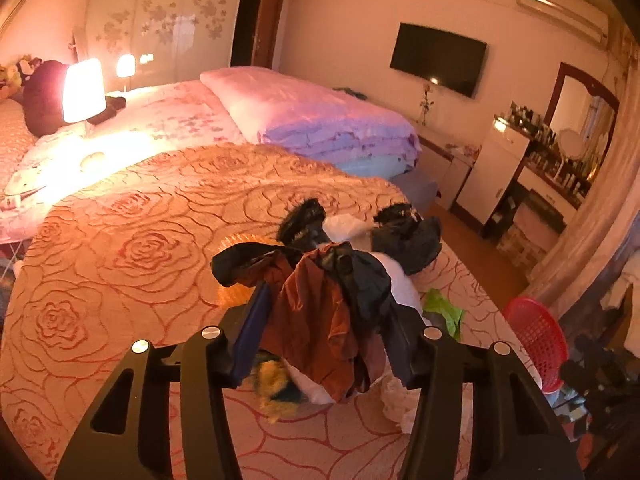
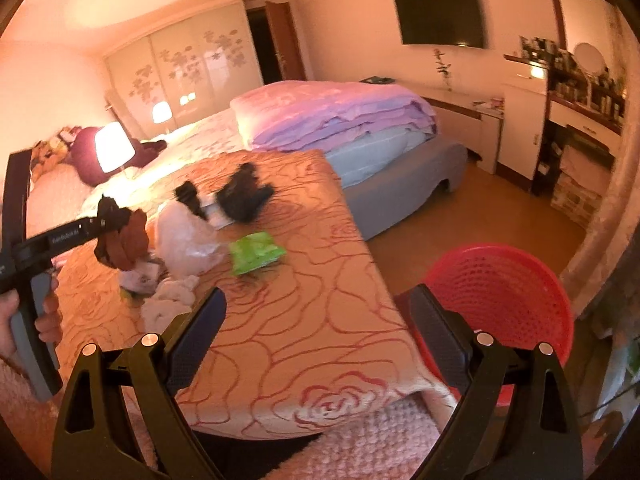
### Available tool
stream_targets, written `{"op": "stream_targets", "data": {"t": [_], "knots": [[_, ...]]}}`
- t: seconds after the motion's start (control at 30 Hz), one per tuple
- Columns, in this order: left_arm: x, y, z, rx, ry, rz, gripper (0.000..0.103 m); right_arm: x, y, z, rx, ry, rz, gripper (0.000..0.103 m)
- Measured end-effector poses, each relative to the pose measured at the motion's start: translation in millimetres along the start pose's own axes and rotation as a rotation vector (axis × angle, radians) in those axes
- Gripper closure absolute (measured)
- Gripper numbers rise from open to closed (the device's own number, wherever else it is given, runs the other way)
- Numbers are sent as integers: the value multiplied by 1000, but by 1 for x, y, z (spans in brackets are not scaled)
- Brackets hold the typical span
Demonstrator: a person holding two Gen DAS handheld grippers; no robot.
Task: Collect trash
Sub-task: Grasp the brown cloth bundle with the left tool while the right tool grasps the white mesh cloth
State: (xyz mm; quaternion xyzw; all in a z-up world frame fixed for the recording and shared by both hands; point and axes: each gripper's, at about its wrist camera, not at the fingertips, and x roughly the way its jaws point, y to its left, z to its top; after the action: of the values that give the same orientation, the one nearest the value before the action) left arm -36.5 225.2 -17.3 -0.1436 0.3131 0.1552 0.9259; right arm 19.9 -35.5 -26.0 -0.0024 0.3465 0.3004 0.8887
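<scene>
My left gripper (image 1: pixel 326 308) is shut on a crumpled brown and black wrapper (image 1: pixel 316 320) and holds it above the rose-patterned bedspread (image 1: pixel 120 248). The right wrist view shows the same gripper (image 2: pixel 106 224) at the left with that wrapper (image 2: pixel 124 244) hanging from it. Around it on the bed lie a clear plastic bag (image 2: pixel 184 240), a green packet (image 2: pixel 256 254), black crumpled pieces (image 2: pixel 244 192) and white tissue (image 2: pixel 168 304). My right gripper (image 2: pixel 318 300) stands open with nothing in it, over the bed's near corner. A red mesh basket (image 2: pixel 500 300) sits on the floor just to its right.
A folded pink and purple quilt (image 2: pixel 336 116) lies on the far bed. Two lit lamps (image 1: pixel 82 90) glow at the left. A wall television (image 1: pixel 438 64), white cabinets (image 2: pixel 520 128) and a cluttered dresser with a mirror (image 1: pixel 576 136) line the right side. A hand (image 2: pixel 10 324) grips the left handle.
</scene>
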Motion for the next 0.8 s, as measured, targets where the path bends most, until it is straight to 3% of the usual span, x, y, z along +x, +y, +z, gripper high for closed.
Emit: {"op": "stream_targets", "data": {"t": [0.37, 0.73, 0.8], "knots": [[-46, 19, -3, -38, -84, 29, 53, 27, 54, -3, -113, 71, 113, 13], [-55, 25, -5, -27, -110, 57, 53, 65, 101, -5, -212, 146, 188, 14], [-54, 26, -5, -32, -109, 60, 53, 72, 110, -7, -236, 158, 195, 19]]}}
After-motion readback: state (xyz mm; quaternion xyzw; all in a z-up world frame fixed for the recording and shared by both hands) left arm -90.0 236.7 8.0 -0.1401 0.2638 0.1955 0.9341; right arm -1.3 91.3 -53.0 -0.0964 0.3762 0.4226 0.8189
